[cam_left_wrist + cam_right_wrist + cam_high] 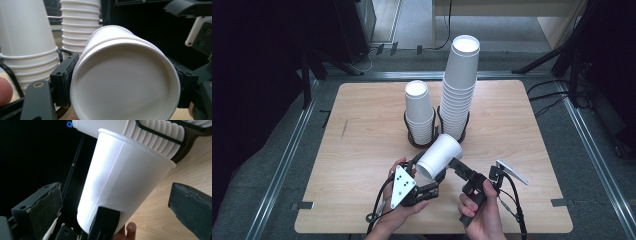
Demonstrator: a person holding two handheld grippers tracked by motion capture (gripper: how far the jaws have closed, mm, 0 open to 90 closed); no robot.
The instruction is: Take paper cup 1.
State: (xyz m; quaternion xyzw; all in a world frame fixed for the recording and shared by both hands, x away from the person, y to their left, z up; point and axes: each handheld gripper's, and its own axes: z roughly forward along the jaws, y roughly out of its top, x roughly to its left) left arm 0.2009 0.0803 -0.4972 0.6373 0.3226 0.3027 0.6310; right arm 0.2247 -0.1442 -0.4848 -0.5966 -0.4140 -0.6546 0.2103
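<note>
A white paper cup [440,155] hangs tilted over the table's near middle, its narrow end toward the person. My left gripper [428,173] is shut on it near that end, one black pad [65,79] on each side of the cup [125,82]. My right gripper [474,168] sits just right of it, jaws wide apart. In the right gripper view the cup [120,177] rises between the two pads [45,207] without touching either. A short stack of upturned cups [418,111] and a tall stack [459,86] stand behind in black holders.
The wooden table [362,150] has bare surface on the left and right sides. The black wire holders [412,139] stand just beyond the held cup. Metal rails and a dark floor surround the table.
</note>
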